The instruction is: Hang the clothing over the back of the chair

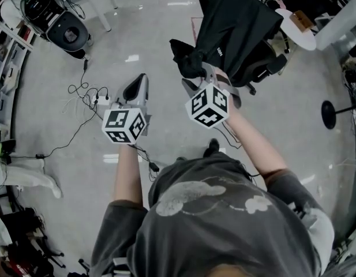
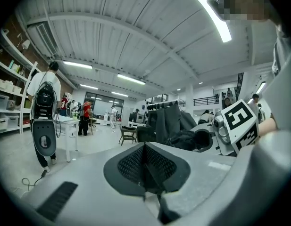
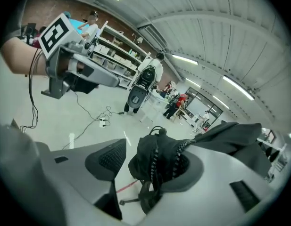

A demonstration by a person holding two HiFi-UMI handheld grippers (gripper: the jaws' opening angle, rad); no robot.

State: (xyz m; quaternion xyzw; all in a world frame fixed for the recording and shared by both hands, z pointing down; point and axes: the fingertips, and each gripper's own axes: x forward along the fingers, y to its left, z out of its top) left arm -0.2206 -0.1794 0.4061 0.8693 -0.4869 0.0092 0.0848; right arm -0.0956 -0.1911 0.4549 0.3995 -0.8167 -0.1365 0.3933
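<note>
A black garment (image 1: 235,27) lies draped over the back of a black office chair (image 1: 264,68) at the upper right of the head view. One bunched end of it (image 1: 186,59) hangs toward me. My right gripper (image 1: 196,79) is at that end. In the right gripper view the jaws stand open (image 3: 145,161), with the zippered bunch (image 3: 159,166) resting against the right pad and a gap to the left pad (image 3: 107,159). My left gripper (image 1: 137,88) hovers left of the garment, apart from it. Its pads (image 2: 146,166) meet with nothing between them.
A black machine (image 1: 59,19) stands on the floor at the upper left, with cables and a power strip (image 1: 97,100) trailing from it. A white round table (image 1: 299,27) is behind the chair. A black stand base (image 1: 329,114) sits at the right. Someone's legs (image 1: 27,175) are at the left edge.
</note>
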